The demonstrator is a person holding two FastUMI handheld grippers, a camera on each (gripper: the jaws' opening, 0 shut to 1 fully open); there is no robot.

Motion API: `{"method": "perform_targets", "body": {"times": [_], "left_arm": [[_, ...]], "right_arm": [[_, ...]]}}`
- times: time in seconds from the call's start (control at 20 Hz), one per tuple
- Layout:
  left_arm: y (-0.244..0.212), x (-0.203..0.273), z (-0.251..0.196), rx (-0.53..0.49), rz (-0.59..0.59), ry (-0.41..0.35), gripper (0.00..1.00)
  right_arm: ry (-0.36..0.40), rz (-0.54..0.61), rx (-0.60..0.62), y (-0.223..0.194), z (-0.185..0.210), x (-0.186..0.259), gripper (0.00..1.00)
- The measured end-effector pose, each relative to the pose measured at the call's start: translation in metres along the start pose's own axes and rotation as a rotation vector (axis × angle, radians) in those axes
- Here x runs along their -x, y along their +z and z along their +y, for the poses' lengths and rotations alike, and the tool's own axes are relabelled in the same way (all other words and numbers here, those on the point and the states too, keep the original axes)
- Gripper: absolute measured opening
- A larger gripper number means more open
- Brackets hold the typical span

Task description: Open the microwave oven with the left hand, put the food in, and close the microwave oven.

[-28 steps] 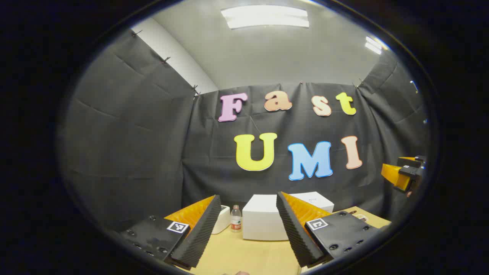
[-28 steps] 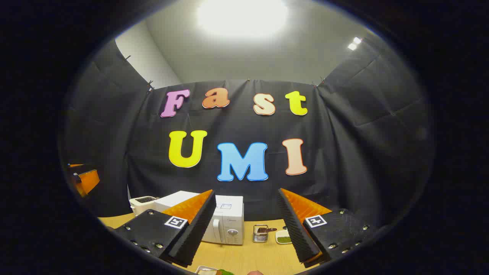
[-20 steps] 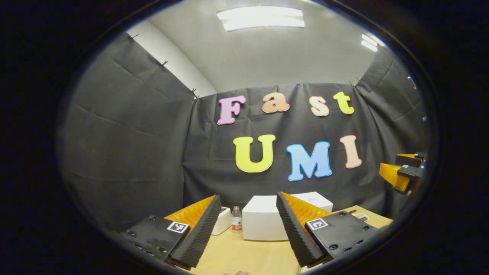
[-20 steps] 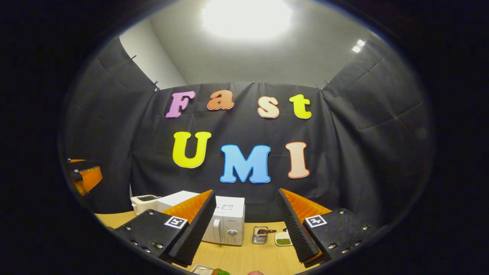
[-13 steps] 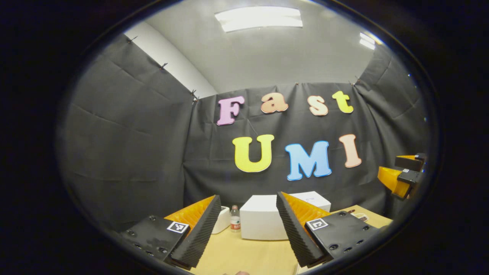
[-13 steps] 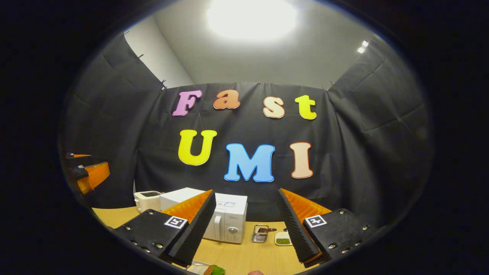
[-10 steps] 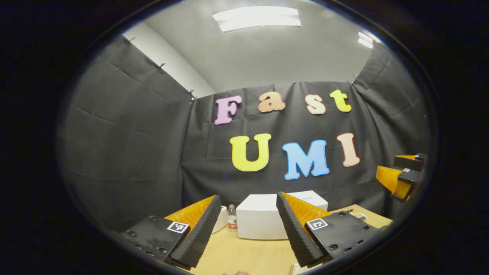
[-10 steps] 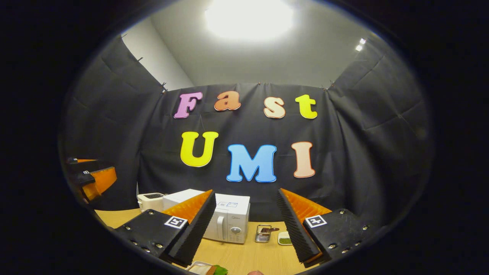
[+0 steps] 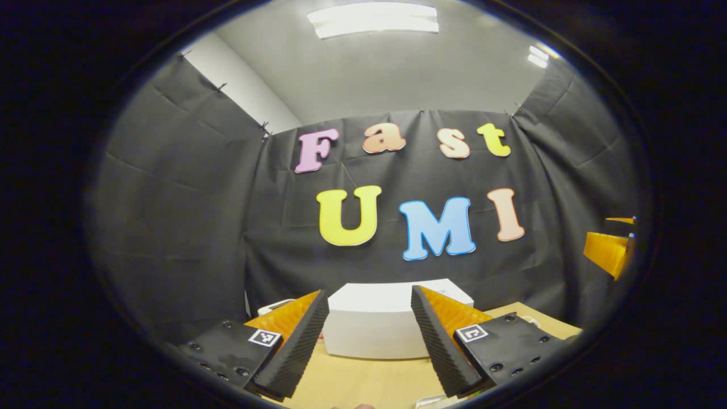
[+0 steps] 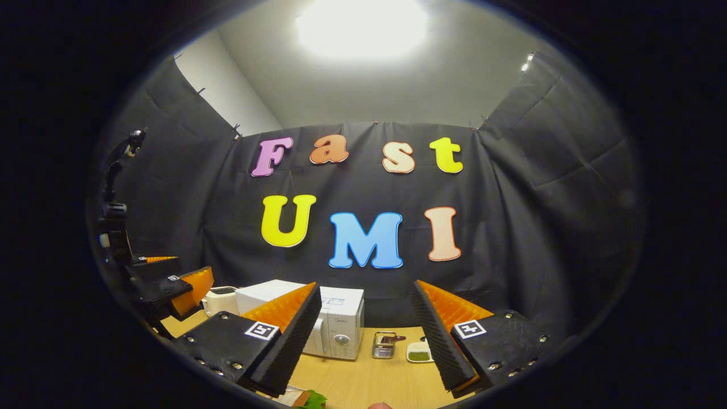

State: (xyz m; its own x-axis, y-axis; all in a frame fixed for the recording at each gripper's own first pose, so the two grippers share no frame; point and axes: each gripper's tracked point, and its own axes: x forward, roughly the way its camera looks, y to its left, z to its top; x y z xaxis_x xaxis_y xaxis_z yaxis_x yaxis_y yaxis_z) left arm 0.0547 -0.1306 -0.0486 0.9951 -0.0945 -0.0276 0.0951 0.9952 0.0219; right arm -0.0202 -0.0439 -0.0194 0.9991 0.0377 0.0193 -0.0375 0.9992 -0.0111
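Note:
The white microwave [image 10: 335, 326] stands on the wooden table [image 10: 363, 380] with its door shut, handle and knob facing me. In the left gripper view the microwave [image 9: 375, 326] sits straight ahead, seen between the fingers. My left gripper [image 9: 368, 292] is open and holds nothing; in the right gripper view the left gripper [image 10: 170, 287] hovers left of the microwave. My right gripper [image 10: 366, 284] is open and empty, well short of the microwave, and the right gripper [image 9: 610, 253] hangs at the far right of the left gripper view. The food [image 10: 304, 399], with a green leaf, lies at the bottom edge.
A white toaster [image 10: 218, 298] stands left of the microwave, partly behind it. To the microwave's right are a metal holder [image 10: 385, 345] and a small dish with green contents [image 10: 418, 355]. Bare table lies in front of the microwave.
My left gripper has moved forward toward the microwave, which looks larger and more centred; the bottle beside it is now hidden. In the right gripper view, the left gripper has come further in.

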Motion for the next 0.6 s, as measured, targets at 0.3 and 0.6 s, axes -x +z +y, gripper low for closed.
{"method": "perform_targets", "body": {"times": [0.3, 0.6], "left_arm": [[-0.028, -0.074, -0.056, 0.003, 0.004, -0.119, 1.0], [-0.075, -0.131, -0.105, 0.016, 0.046, -0.238, 0.97]], "right_arm": [[-0.124, 0.034, 0.042, -0.011, -0.034, -0.011, 0.96], [-0.259, 0.084, 0.074, -0.021, -0.064, -0.018, 0.96]]}}
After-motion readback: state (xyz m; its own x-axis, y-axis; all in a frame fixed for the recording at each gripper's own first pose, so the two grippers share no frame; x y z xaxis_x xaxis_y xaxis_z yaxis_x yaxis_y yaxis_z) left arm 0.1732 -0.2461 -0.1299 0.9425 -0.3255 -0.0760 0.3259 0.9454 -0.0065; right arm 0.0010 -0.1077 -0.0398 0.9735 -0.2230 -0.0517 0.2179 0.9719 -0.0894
